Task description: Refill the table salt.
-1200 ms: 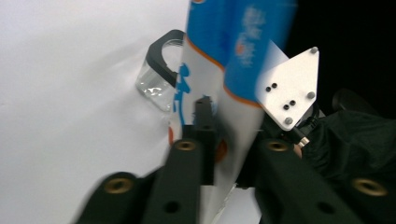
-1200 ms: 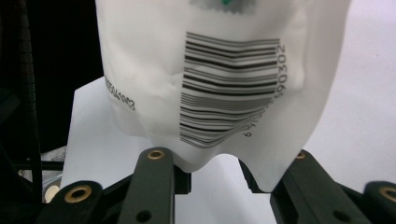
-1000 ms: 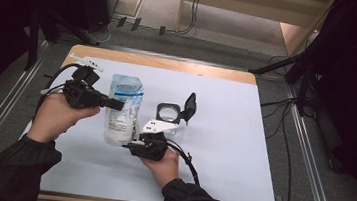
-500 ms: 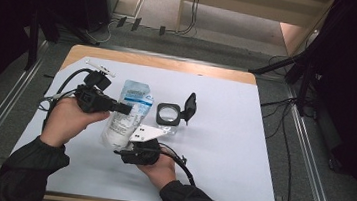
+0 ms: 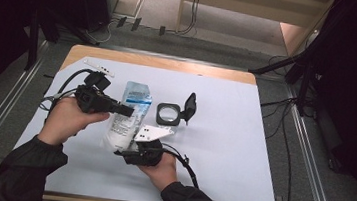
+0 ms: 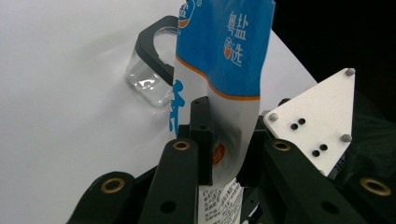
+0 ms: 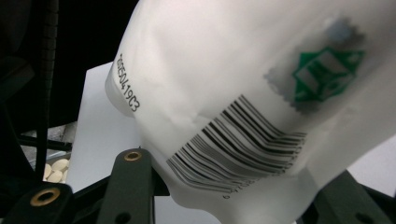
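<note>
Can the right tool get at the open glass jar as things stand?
Probably not yet. The right tool is closed around the bottom of the salt bag, which the left tool also grips. The glass jar sits apart on the mat with nothing between, but the bag must go first.

- Open white sheet (image 5: pixel 241 152) right of the jar (image 5: pixel 169 113): wide passage.
- Bare sheet along the near edge, left of the right gripper (image 5: pixel 125 153).
- Jar and its raised lid (image 5: pixel 189 106) just right of the bag (image 5: pixel 127 113), narrowing that side.
- White strip (image 5: pixel 98 66) at the far left corner, well apart.
- Cables (image 5: pixel 65 81) trailing left of the left gripper (image 5: pixel 125 110).
</note>
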Motion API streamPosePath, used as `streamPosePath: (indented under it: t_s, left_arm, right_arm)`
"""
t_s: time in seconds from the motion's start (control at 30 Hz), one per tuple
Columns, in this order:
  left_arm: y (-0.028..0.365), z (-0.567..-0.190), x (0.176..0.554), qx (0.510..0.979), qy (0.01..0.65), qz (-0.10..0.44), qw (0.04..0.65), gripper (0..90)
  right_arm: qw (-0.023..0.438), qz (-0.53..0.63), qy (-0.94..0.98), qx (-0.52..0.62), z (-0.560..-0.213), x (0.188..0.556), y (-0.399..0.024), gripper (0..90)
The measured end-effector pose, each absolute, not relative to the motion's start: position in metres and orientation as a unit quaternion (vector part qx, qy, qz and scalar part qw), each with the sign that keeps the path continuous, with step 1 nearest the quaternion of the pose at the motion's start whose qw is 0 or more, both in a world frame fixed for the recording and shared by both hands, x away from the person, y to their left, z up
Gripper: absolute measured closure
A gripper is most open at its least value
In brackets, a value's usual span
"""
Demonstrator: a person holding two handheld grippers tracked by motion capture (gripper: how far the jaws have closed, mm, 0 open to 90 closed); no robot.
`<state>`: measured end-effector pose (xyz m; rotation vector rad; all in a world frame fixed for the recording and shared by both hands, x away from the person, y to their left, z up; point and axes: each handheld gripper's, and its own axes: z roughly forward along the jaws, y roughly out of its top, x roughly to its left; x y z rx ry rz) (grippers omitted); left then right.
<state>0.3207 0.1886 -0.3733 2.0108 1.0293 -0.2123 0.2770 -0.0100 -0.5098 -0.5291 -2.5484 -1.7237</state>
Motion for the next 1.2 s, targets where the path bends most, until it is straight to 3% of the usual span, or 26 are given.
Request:
streamPosePath:
  t_s: [0.2, 0.4, 0.6, 0.8, 1.2]
  left_arm:
    - [0.184, -0.376, 0.326, 0.803, 0.405, -0.100, 0.425, 78.6]
    - [0.170, -0.380, 0.335, 0.810, 0.402, -0.092, 0.417, 90.0]
    - [0.156, -0.385, 0.345, 0.814, 0.406, -0.096, 0.404, 90.0]
    - [0.144, -0.391, 0.354, 0.814, 0.402, -0.101, 0.407, 90.0]
    - [0.136, -0.403, 0.366, 0.802, 0.403, -0.123, 0.424, 84.3]
  right_arm:
    - [0.011, -0.555, -0.812, -0.178, -0.512, 0.276, -0.017, 57.2]
    - [0.015, -0.554, -0.808, -0.200, -0.514, 0.277, -0.026, 57.3]
    - [0.021, -0.552, -0.803, -0.222, -0.518, 0.277, -0.033, 53.7]
    - [0.020, -0.544, -0.802, -0.247, -0.520, 0.279, -0.040, 55.9]
    - [0.068, -0.558, -0.779, -0.279, -0.524, 0.283, -0.047, 56.8]
